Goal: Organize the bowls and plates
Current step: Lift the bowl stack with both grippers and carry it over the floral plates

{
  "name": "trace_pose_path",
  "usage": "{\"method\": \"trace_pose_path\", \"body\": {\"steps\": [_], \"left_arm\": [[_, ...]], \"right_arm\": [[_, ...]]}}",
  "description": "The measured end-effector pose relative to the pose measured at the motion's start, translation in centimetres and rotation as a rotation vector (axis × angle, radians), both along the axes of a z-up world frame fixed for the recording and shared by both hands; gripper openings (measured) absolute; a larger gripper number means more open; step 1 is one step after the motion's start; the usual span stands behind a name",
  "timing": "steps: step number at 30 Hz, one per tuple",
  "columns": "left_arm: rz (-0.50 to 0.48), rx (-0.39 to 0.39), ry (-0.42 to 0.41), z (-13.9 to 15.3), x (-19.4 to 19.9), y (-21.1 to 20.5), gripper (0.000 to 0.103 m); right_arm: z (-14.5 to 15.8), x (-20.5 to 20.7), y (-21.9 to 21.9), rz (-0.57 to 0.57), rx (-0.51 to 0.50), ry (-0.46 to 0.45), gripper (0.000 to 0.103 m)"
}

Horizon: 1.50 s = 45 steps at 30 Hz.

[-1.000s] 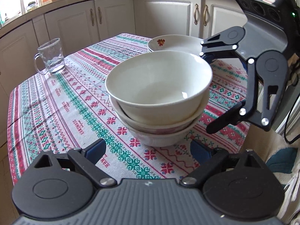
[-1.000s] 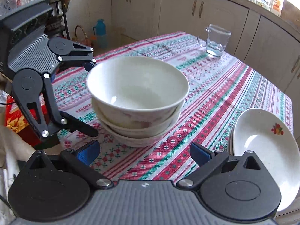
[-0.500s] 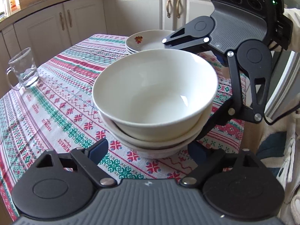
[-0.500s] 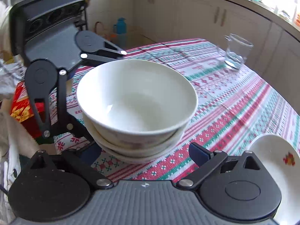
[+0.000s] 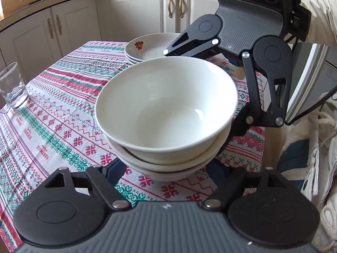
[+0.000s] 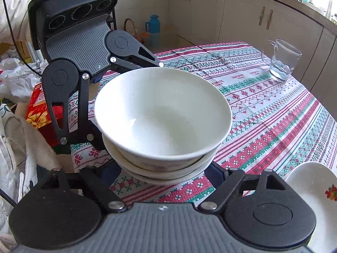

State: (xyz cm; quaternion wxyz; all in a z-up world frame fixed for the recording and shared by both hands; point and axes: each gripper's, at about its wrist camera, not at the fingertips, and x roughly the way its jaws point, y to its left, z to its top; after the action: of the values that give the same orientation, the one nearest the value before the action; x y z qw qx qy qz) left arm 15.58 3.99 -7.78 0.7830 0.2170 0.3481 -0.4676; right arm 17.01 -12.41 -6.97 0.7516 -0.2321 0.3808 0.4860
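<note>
Three white bowls [image 5: 166, 109] sit nested in a stack on the patterned tablecloth [image 5: 52, 126]. My left gripper [image 5: 165, 170] reaches in from the near side, its jaws closing, its blue pads low on either side of the bottom bowl. From the opposite side my right gripper [image 6: 164, 174] straddles the same bowl stack [image 6: 162, 116], jaws also closing. Bowl rims cover the pad faces, and I see none of them pressing on the stack. White plates [image 5: 147, 46] with a red flower mark are stacked behind the bowls.
A glass mug [image 5: 12, 88] stands at the cloth's left side. The plates [image 6: 311, 189] lie close to the table edge. A red box [image 6: 40, 109], bags and a blue flask [image 6: 153, 31] sit off the table. A person's sleeve [image 5: 316, 21] shows behind the right gripper.
Both grippers have narrowed their jaws around the bowl stack and drawn closer to it, rolling slightly. The bowls have stayed on the cloth.
</note>
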Motion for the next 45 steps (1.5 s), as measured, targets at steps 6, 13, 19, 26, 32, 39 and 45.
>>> {"method": "trace_pose_path", "body": {"steps": [6,13,19,26,32,39,45], "left_arm": [[-0.023,0.014,-0.006,0.3,0.0,0.0,0.082],[-0.03,0.014,0.001,0.5,0.1,0.1,0.082],[-0.021,0.018,0.006,0.7,0.1,-0.2,0.081],[-0.061,0.031,-0.054,2.8,0.4,-2.2,0.081],[-0.12,0.008,-0.075,4.7,2.4,-5.5,0.081],[-0.202,-0.019,-0.119,5.2,5.3,-10.4,0.081],[-0.25,-0.026,-0.127,4.6,8.3,-14.0,0.081]], "right_arm": [[-0.1,0.2,0.0,0.015,-0.005,0.001,0.089],[-0.3,0.0,0.1,0.017,-0.018,-0.007,0.087],[-0.1,-0.2,0.3,0.009,-0.025,-0.006,0.086],[1.4,0.2,-1.1,-0.021,-0.016,-0.011,0.086],[3.8,0.8,-4.0,-0.078,-0.03,-0.043,0.086],[5.6,2.2,-8.4,-0.17,-0.063,-0.074,0.087],[5.3,4.3,-12.0,-0.251,-0.083,-0.087,0.086]]}}
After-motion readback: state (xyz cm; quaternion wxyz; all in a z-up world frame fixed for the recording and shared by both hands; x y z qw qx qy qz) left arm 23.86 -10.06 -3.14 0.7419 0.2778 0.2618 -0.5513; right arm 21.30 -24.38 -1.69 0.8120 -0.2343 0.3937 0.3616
